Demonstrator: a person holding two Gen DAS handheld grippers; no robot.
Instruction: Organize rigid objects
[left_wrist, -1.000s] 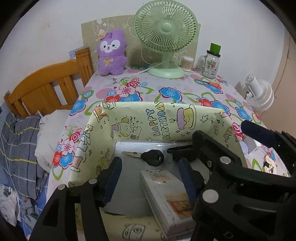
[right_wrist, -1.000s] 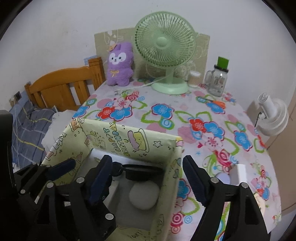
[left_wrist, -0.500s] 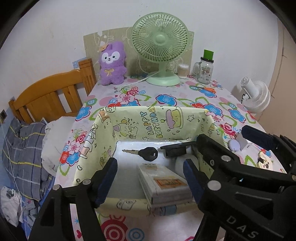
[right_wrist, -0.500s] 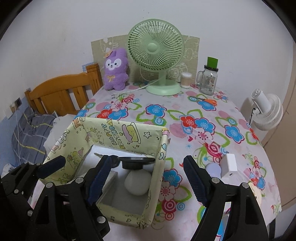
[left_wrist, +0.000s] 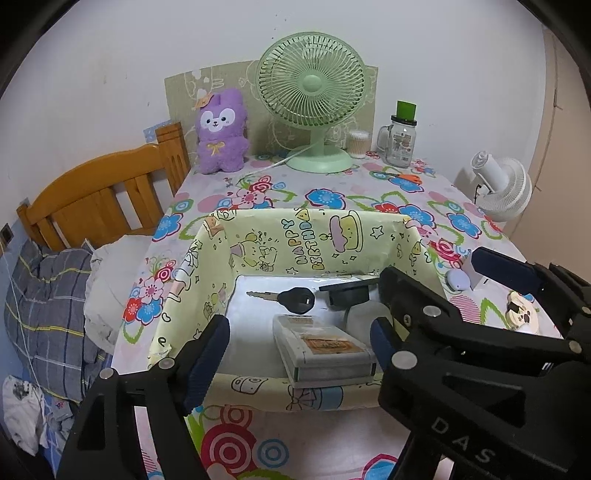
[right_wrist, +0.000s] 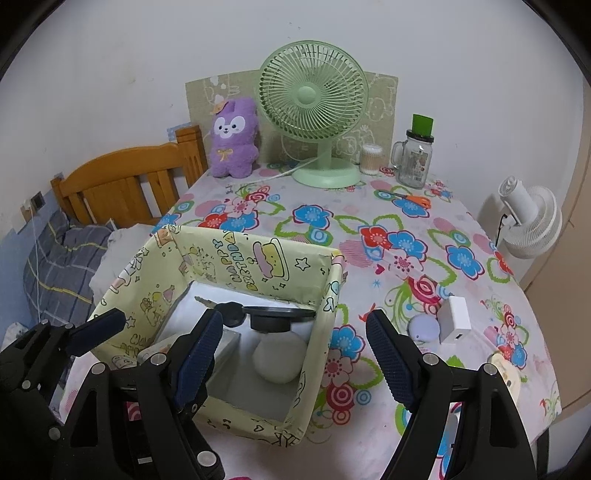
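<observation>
Soft even light, fisheye-warped edges

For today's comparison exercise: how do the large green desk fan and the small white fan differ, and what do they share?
Colour: the large green desk fan is pale green; the small white fan is white.
Place: the green fan stands on the floral tablecloth at the table's far edge; the white fan sits beyond the table's right side.
Facing: the green fan faces the camera; the white fan shows its back.
Both have round slatted grilles.

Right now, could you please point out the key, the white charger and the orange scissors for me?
key (left_wrist: 297, 300): left wrist view, on its black head.
white charger (right_wrist: 455, 319): right wrist view, on its broad face.
orange scissors (right_wrist: 419, 201): right wrist view, on the orange handles.
</observation>
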